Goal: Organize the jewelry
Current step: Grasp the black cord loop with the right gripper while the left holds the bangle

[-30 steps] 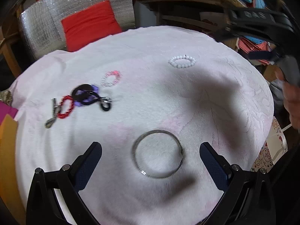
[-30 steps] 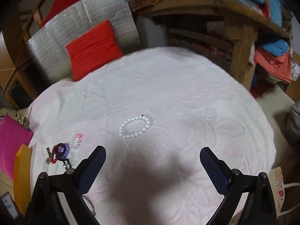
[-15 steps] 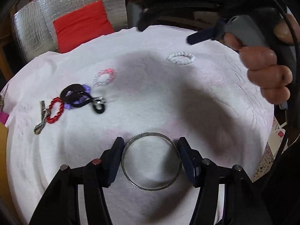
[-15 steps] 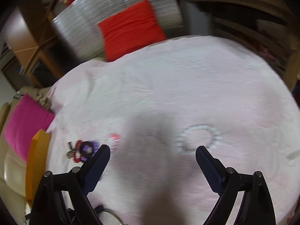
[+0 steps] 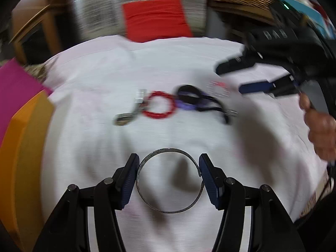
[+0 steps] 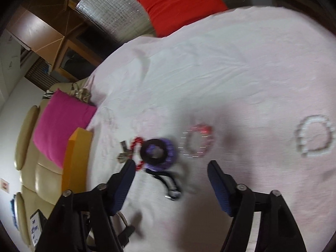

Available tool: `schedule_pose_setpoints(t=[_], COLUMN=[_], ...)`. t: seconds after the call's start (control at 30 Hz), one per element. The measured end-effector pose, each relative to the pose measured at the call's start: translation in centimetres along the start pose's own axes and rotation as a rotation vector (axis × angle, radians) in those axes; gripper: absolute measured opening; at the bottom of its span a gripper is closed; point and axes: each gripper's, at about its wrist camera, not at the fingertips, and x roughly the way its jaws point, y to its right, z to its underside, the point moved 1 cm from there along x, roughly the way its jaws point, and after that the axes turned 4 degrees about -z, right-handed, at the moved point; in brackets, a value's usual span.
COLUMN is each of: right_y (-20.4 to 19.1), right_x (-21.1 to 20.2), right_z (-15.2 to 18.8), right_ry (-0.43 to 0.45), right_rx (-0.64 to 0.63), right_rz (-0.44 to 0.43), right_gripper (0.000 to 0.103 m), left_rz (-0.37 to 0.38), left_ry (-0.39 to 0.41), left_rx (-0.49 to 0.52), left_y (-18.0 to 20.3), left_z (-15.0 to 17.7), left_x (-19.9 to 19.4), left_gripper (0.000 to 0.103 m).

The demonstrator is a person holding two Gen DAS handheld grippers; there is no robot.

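Left wrist view: left gripper (image 5: 169, 175) clamps the silver bangle (image 5: 169, 211) between its blue pads (image 5: 128, 178), lifted above the white cloth (image 5: 105, 73). Ahead of it lie a red bead bracelet (image 5: 159, 107) and dark hair ties (image 5: 192, 98). Right gripper (image 6: 171, 175) hangs over the cloth, jaws closing on nothing; a pink bracelet (image 6: 197, 141) lies just ahead, a white bracelet (image 6: 314, 135) far to its right.

Dim indoor light, strong motion blur, dark fisheye corners, soft shadows on the pale cloth (image 5: 105, 138)
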Motion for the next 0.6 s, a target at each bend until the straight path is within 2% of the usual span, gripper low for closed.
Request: schedule_pose_setpoints(t=[0.03, 0.1, 0.27, 0.4, 0.57, 0.6], right_y=[-0.4, -1.0, -2.4, -2.3, -2.5, -2.5], right_x=[0.7, 2.1, 3.1, 3.3, 3.6, 3.7], right_z=[0.0, 0.1, 0.7, 1.1, 1.8, 1.9], right_ry=[-0.014, -0.046, -0.060, -0.080, -0.095, -0.100], right_rx=[0.008, 0.008, -0.057, -0.086, -0.123, -0.130], right_rz=[-0.001, 0.041, 0.111, 0.151, 0.175, 0.182], right_gripper=[0.057, 0.051, 0.051, 0.049, 0.028, 0.019], left_rz=[-0.011, -0.035, -0.059, -0.067, -0.067, -0.067], left_ry=[-0.004, -0.012, -0.022, -0.017, -0.011, -0.012], left_rx=[-0.022, -0.064, -0.144, -0.175, -0.193, -0.195], left_y=[-0.9, -2.5, -6.2, -7.3, -7.9, -8.0], left_z=[-0.2, -0.4, -0.8, -1.0, -1.4, -1.5], left_x=[0.1, -0.1, -0.1, 0.2, 0.3, 0.2], left_gripper=[0.060, 0.060, 0.060, 0.061, 0.061, 0.061])
